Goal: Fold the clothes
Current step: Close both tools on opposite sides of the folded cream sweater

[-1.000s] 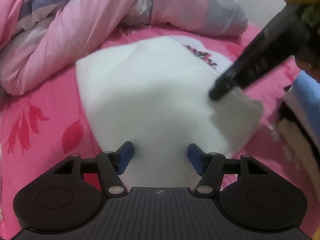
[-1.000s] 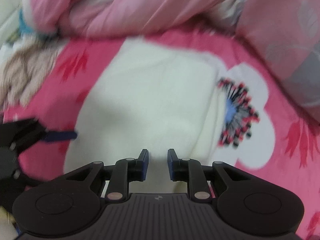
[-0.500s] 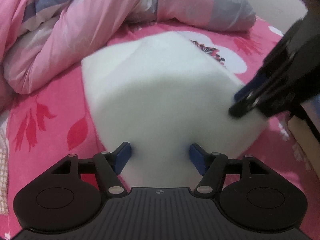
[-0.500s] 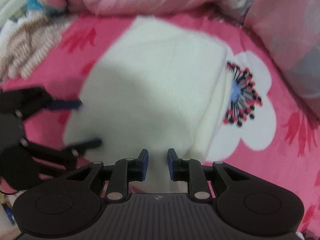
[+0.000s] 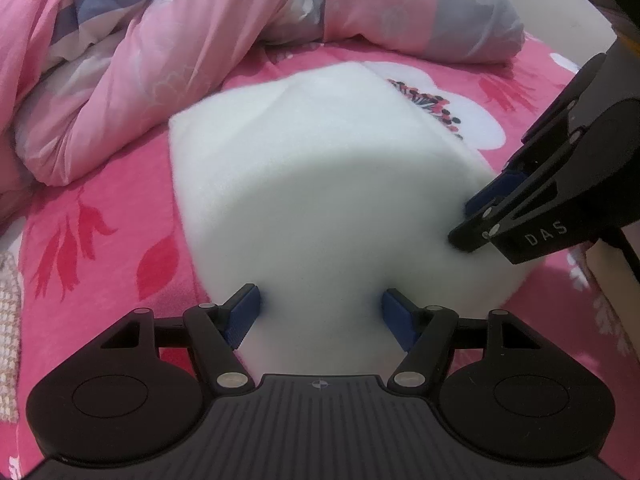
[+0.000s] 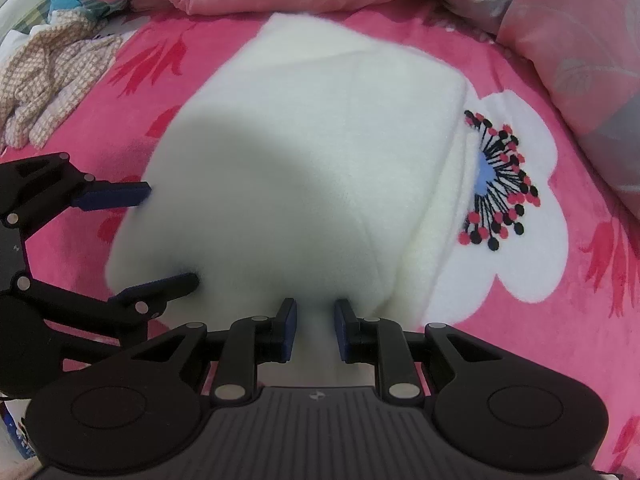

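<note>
My left claw hangs over the near edge of the fleece, jaws spread wide, pads either side of the cloth and apparently not pressing it: released. My right claw stands at the near right corner with jaws narrow and a ridge of fleece rising between the pads; I judge it clenched on that fold, though contact is partly hidden. The fleece lies as a thick white folded block on the pink sheet, its far end near the quilt, its right edge beside the flower print. Layered edges show along the right side. Judgement: soft, light, bulky, no stiffness; it will sag and the layers may slide apart if lifted by one ply. Pile looks grippy, not slippery, not fragile. Best hold: pinch all layers together at the two near corners, one claw each, deep enough that the pads bite the full thickness. A checked cloth lies well apart, left.
</note>
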Action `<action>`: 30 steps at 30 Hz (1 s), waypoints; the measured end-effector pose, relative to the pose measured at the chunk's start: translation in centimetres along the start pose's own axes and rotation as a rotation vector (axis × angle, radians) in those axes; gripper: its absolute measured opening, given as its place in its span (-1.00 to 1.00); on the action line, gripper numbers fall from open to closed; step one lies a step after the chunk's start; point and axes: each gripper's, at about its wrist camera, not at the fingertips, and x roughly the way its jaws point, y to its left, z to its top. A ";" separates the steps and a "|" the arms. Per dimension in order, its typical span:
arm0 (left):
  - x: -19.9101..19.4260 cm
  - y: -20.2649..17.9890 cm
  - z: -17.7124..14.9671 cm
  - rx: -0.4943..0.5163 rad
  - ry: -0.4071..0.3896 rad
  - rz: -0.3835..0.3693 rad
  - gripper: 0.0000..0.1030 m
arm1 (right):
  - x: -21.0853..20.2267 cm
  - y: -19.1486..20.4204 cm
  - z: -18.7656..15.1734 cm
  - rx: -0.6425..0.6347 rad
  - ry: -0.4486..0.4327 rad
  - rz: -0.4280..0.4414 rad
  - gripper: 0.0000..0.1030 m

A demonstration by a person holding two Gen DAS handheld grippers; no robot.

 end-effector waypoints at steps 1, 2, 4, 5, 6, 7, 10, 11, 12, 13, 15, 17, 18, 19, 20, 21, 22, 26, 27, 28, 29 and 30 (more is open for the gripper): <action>0.0 0.0 0.0 -0.001 0.000 0.002 0.33 | 0.0 0.0 0.0 -0.002 -0.001 -0.001 -0.58; 0.0 0.0 0.0 -0.002 0.001 0.003 0.33 | 0.0 0.1 0.0 -0.002 -0.002 -0.003 -0.58; 0.0 0.0 0.0 -0.003 0.000 0.006 0.33 | 0.0 0.1 0.0 -0.003 -0.002 -0.006 -0.58; 0.0 0.0 0.0 -0.003 0.000 0.008 0.33 | 0.0 0.2 0.0 -0.004 -0.003 -0.007 -0.58; 0.0 -0.1 0.0 -0.004 0.000 0.009 0.33 | 0.0 0.2 -0.1 -0.005 -0.004 -0.008 -0.58; -0.1 -0.1 0.0 -0.005 0.001 0.010 0.33 | 0.0 0.2 -0.1 -0.007 -0.004 -0.009 -0.58; -0.1 -0.1 0.1 -0.007 0.005 0.012 0.33 | 0.0 0.3 -0.1 -0.011 -0.006 -0.011 -0.58; -0.1 -0.1 0.1 -0.007 0.006 0.012 0.33 | 0.0 0.3 -0.1 -0.011 -0.006 -0.011 -0.58; -0.1 -0.1 0.1 -0.007 0.008 0.013 0.33 | 0.0 0.3 -0.1 -0.012 -0.006 -0.011 -0.58; -0.1 -0.1 0.2 -0.006 0.009 0.013 0.33 | 0.0 0.3 -0.1 -0.013 -0.006 -0.012 -0.58; -0.1 -0.1 0.2 -0.005 0.011 0.014 0.33 | 0.0 0.3 -0.2 -0.013 -0.007 -0.012 -0.58; 0.0 -0.2 0.2 -0.005 0.012 0.016 0.33 | 0.0 0.3 -0.2 -0.012 -0.008 -0.012 -0.58; 0.0 -0.2 0.2 -0.005 0.013 0.016 0.33 | 0.0 0.3 -0.2 -0.013 -0.008 -0.012 -0.58; 0.0 -0.2 0.2 -0.004 0.014 0.016 0.33 | 0.0 0.3 -0.2 -0.015 -0.008 -0.012 -0.58; 0.0 -0.2 0.2 -0.004 0.015 0.016 0.33 | 0.0 0.3 -0.2 -0.015 -0.007 -0.013 -0.58; 0.0 -0.1 0.3 -0.004 0.016 0.016 0.33 | 0.0 0.3 -0.1 -0.016 -0.006 -0.012 -0.57; 0.0 -0.1 0.3 -0.003 0.017 0.016 0.33 | 0.0 0.3 -0.1 -0.016 -0.005 -0.011 -0.57; 0.0 -0.2 0.3 -0.007 0.022 0.019 0.33 | 0.0 0.2 -0.1 -0.019 -0.006 -0.008 -0.57; 0.0 -0.2 0.3 -0.008 0.024 0.020 0.33 | 0.0 0.2 -0.1 -0.019 -0.006 -0.007 -0.57; 0.0 -0.2 0.3 -0.008 0.025 0.020 0.33 | 0.0 0.2 -0.1 -0.020 -0.005 -0.007 -0.57; 0.1 -0.2 0.3 -0.008 0.026 0.021 0.34 | 0.0 0.2 -0.1 -0.021 -0.005 -0.007 -0.57; 0.1 -0.2 0.4 -0.008 0.028 0.021 0.33 | 0.0 0.2 -0.1 -0.021 -0.004 -0.006 -0.57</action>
